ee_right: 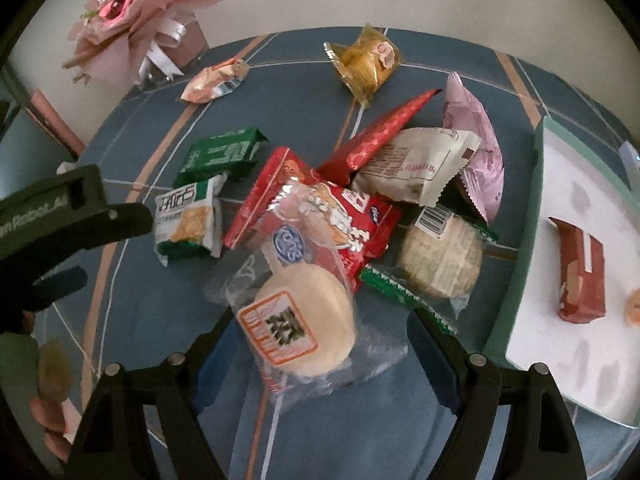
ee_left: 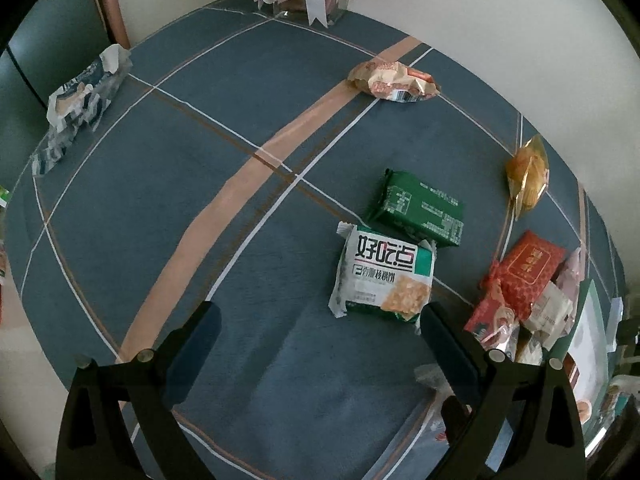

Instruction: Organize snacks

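Left wrist view: the left gripper (ee_left: 320,344) hangs over a round table (ee_left: 160,184) with a blue cloth. Its jaws stand wide apart and hold nothing. Just past its right finger lies a white and green cracker pack (ee_left: 384,276). A dark green pack (ee_left: 420,208) lies right behind it, touching or nearly touching. Far off sits a crumpled orange wrapper (ee_left: 394,80). A blue and white wrapper (ee_left: 80,108) lies at the far left edge. A gold pack (ee_left: 528,176) stands on the right. A red pack (ee_left: 528,272) tops a small heap near the right edge. These snacks are spread all over, so most of the tidying is not done.

Right wrist view: the right gripper (ee_right: 320,344) is wide open too. A round white cake in a clear bag (ee_right: 304,320) lies between its fingers, but the fingers do not seem to squeeze it. I think this is the snack to grab next. Behind it is a messy pile: a red bag (ee_right: 340,216), a cream bag (ee_right: 416,164), a pink bag (ee_right: 480,148) and a pale round cake (ee_right: 440,260). On the right is a white tray (ee_right: 568,208) with a green rim. One brown pack (ee_right: 580,272) lies in it, and a bit of an orange thing peeks in at the edge. So only one or two snacks look put away. Lots are left on the table.
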The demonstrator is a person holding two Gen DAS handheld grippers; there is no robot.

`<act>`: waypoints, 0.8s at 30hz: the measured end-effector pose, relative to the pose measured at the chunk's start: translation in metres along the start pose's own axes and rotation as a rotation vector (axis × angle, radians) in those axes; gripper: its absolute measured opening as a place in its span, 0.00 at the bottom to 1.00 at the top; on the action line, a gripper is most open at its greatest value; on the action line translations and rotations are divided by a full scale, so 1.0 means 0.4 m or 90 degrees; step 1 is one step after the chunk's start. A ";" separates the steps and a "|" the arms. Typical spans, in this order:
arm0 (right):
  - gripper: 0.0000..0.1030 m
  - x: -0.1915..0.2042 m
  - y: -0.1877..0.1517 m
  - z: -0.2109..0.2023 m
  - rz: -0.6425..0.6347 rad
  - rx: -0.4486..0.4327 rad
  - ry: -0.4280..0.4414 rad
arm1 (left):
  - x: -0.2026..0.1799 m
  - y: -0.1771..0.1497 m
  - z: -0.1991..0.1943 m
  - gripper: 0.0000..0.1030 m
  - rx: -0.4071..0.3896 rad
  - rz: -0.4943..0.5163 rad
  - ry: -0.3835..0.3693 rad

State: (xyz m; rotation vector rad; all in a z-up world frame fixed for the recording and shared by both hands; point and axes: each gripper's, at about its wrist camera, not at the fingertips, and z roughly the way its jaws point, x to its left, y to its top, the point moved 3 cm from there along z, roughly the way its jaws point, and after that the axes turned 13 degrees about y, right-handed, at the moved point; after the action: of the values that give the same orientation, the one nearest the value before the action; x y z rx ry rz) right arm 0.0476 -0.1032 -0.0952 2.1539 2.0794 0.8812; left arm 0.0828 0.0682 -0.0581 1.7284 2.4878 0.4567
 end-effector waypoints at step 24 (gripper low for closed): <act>0.53 -0.040 -0.010 -0.025 0.064 0.006 0.034 | -0.099 0.061 0.112 0.97 -0.007 0.072 -0.014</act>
State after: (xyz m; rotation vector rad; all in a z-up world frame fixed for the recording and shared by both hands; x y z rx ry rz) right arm 0.0406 -0.1212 -0.0942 2.2834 2.0184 0.9505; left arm 0.1293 0.0483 -0.0980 1.8668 2.3762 0.4570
